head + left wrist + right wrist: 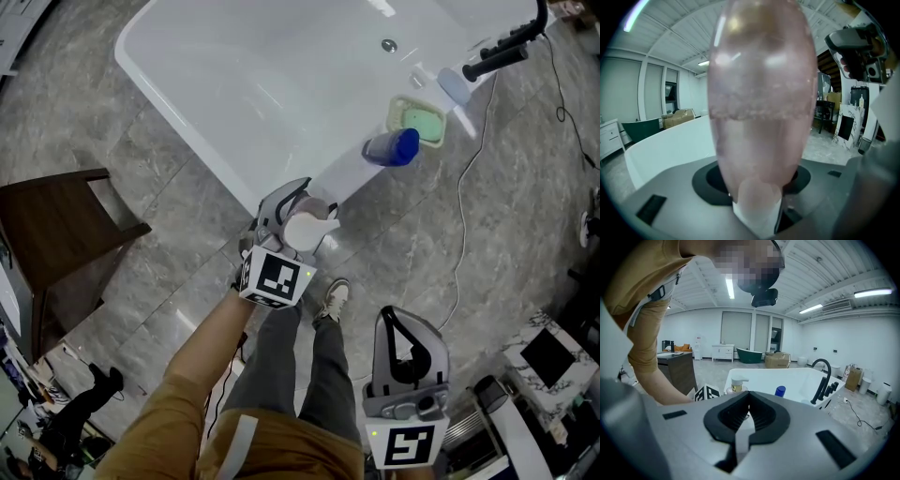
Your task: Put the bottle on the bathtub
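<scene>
Bottle (761,93), pinkish, translucent, in left claw (300,211)

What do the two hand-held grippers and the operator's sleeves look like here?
The left hand-held gripper and right hand-held gripper are grey with black jaw padding. Each carries a white marker cube with black squares: left cube, right cube. The left arm wears a mustard sleeve.

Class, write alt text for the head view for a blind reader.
The left gripper holds a pale pump bottle by the rim of the white bathtub. Farther along the rim sit a blue-capped bottle and a soap dish; the right gripper hangs shut and empty.
</scene>
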